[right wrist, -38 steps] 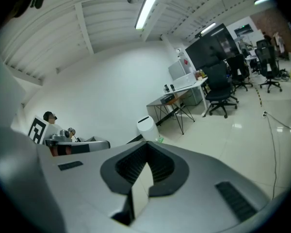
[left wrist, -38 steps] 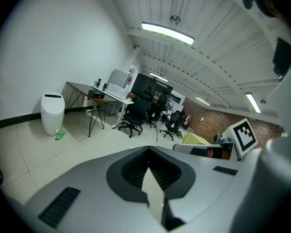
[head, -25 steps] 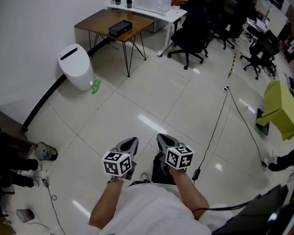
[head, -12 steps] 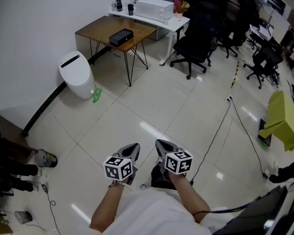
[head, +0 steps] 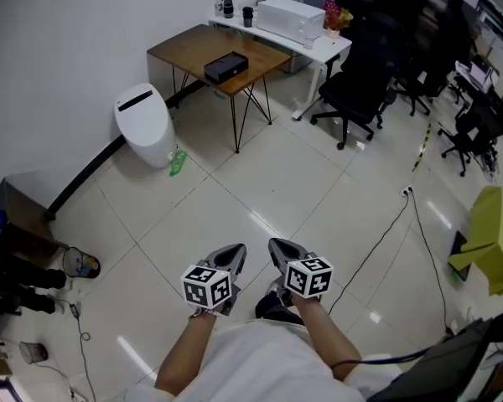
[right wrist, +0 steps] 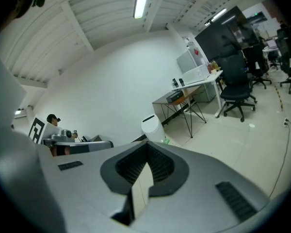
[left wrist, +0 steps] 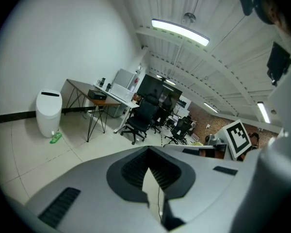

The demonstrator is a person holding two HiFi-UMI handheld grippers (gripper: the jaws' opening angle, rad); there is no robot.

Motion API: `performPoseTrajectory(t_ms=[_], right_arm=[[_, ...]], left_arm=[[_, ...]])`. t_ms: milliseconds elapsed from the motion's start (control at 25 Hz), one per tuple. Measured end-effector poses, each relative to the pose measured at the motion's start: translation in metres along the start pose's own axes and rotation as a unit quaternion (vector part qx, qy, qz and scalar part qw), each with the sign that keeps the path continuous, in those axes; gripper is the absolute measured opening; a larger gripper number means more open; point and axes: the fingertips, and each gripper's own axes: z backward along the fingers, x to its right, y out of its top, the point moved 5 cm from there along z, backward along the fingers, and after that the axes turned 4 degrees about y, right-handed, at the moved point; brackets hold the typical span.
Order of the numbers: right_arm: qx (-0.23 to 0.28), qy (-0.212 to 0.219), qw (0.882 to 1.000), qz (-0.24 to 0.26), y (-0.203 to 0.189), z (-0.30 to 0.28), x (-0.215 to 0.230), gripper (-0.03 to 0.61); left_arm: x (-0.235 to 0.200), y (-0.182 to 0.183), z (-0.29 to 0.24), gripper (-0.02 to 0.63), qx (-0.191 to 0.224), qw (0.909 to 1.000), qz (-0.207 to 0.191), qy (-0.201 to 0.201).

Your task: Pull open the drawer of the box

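Well apart from both tools, the black box (head: pixel 226 65) sits on the wooden table (head: pixel 189 47) by the white wall, near the table's right edge. It is too small in the head view to tell how its drawer stands.

Close to the person's body, over the pale tiled floor (head: pixel 260 182), the left gripper (head: pixel 233 250) and the right gripper (head: pixel 278 245) hang side by side, just apart from each other, with their tips pointing away from the person. Each gripper's own view shows its jaws brought together at the tips with nothing between them.

Left of the table a white bin (head: pixel 145 124) stands against the wall, with a green bottle (head: pixel 178 162) lying on the floor just beside it. Behind the table is a white desk (head: pixel 320 46), and a black office chair (head: pixel 360 90) stands to its right. A dark cable (head: pixel 386 233) runs across the floor to the right of the grippers.
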Motion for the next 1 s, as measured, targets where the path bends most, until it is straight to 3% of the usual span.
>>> performPoseTrajectory(t_ms=[360,600,1000], right_arm=[[-0.005,0.033,0.999,0.009,0.045,-0.021,0.052,-0.013],[-0.014,0.048,0.999,0.005,0.058,-0.025,0.082,-0.014],[-0.011,0.055,0.998,-0.009,0.068,-0.022,0.110,-0.013]], left_arm=[[0.001,0.032,-0.058,0.002,0.017,0.9992,0.007,0.036],[0.013,0.044,-0.083,0.002,0.030,0.9986,0.021,0.038],[0.028,0.050,-0.117,0.002,0.014,0.9993,0.014,0.032]])
